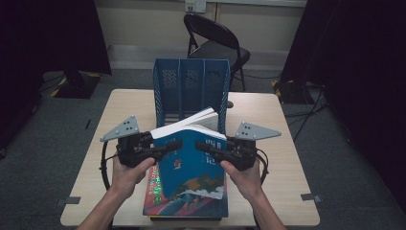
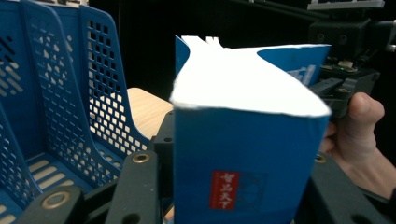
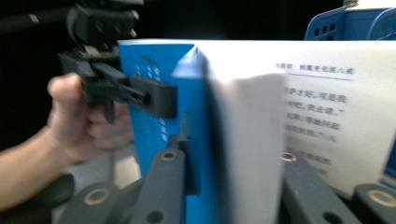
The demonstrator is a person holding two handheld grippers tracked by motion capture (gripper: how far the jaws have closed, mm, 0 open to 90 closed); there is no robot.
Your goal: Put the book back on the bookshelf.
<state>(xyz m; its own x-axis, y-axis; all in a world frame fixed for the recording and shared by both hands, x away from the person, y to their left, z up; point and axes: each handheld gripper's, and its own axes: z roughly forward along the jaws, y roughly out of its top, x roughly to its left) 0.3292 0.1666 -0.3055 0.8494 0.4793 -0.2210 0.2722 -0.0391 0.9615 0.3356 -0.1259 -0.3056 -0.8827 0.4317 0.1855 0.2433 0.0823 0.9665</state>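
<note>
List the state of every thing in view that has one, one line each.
Blue book: lifted, upright, pages fanned partly open at the top.
Left claw: closed on the blue book's left edge.
Right claw: on the book's right edge, grip unclear.
Red book: lying flat on the table.
File rack: standing upright, compartments empty.
Folding chair: unfolded.

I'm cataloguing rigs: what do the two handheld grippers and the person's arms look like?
Both the left gripper and right gripper are black, boxy handheld units with long black fingers, each topped by a grey three-cornered plate dotted with holes. A black cable loops from each. The person's forearms are bare, no sleeves showing.
</note>
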